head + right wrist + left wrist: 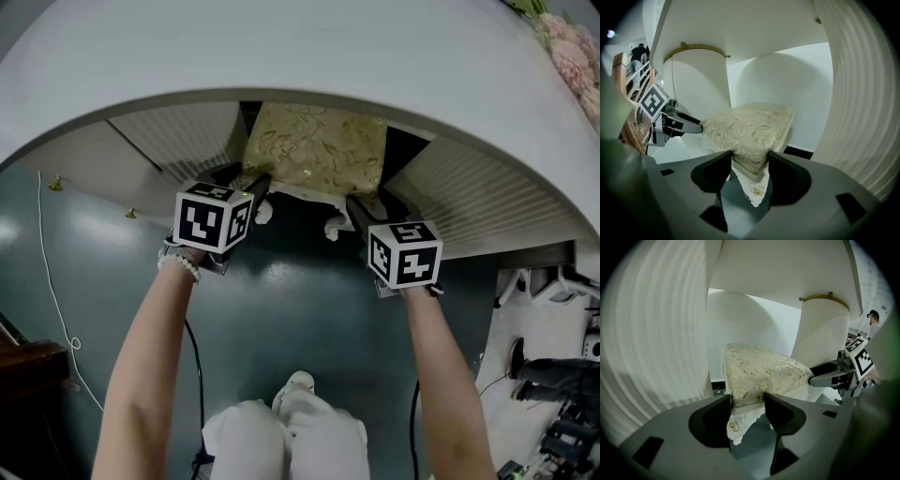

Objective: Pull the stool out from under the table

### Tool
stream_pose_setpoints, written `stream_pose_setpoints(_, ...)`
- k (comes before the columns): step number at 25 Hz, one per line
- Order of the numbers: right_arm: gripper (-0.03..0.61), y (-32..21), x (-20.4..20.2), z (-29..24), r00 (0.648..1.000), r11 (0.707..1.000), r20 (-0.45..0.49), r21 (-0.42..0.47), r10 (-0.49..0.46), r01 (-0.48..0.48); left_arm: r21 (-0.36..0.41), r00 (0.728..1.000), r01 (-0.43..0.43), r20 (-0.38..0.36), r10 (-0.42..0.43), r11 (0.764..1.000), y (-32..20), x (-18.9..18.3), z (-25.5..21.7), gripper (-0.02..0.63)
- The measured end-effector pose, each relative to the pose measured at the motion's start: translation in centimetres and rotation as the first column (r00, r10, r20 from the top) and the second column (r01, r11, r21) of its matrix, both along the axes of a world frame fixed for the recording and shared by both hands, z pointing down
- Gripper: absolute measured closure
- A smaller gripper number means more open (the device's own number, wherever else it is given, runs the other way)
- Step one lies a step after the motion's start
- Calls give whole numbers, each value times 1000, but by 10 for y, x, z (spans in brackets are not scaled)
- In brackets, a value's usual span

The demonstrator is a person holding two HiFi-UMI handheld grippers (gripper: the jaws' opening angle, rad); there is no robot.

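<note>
The stool (314,150) has a gold floral cushion and a white carved frame, and most of it sits under the round white table (300,47). My left gripper (261,183) is at the stool's front left corner. In the left gripper view that corner (759,371) lies between the wide-open jaws of the gripper (746,401). My right gripper (361,208) is at the front right corner. Its own view shows the cushion corner (750,124) between the spread jaws of the gripper (749,161). I cannot see either pair of pads pressing on the stool.
Fluted white table pedestals stand on either side of the stool, left (178,141) and right (487,197). Pink flowers (567,47) lie on the tabletop's far right. A thin cable (56,281) trails over the dark floor at the left. Black equipment (562,394) stands at the lower right.
</note>
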State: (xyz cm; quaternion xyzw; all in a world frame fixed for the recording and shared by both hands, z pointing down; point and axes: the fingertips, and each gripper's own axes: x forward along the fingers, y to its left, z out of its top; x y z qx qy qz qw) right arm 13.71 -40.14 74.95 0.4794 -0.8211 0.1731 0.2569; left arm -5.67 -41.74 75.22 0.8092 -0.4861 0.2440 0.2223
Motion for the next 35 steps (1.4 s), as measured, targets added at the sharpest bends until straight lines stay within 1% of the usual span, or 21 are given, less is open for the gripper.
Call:
stream_pose_setpoints(3, 328, 4, -1, -1, 1000, 1000, 6, -4, 1, -1, 4, 999, -13, 41, 13, 1000, 4, 0, -2, 385)
stream_pose_setpoints(5, 334, 4, -1, 1, 1000, 1000, 4, -4, 5, -5, -1, 998, -17, 56, 17, 1000, 4, 0, 1, 388)
stream_pose_setpoints(11, 342, 9, -2, 0, 1000, 1000, -4, -5, -2, 2, -17, 997, -31, 75, 32, 999, 11, -1, 3, 397)
stream_pose_setpoints(18, 344, 25, -3, 4, 1000, 999, -22, -46, -9, 8, -58, 992, -49, 113, 56, 997, 31, -3, 7, 405)
stream_pose_setpoints(24, 347, 54, -5, 9, 1000, 996, -31, -92, 1, -4, -94, 990, -57, 124, 68, 994, 59, -6, 13, 408)
stream_pose_setpoints(28, 350, 74, 1, 7, 999, 993, -32, -119, 0, -4, -123, 987, -68, 133, 84, 990, 79, 0, 12, 411)
stream_pose_setpoints(33, 351, 114, 3, 7, 999, 988, -37, -153, -2, -4, -151, 984, -71, 150, 94, 986, 119, 2, 13, 416)
stream_pose_setpoints(35, 353, 123, 3, 8, 999, 986, -40, -166, 1, -8, -160, 983, -76, 150, 101, 984, 128, 1, 14, 416)
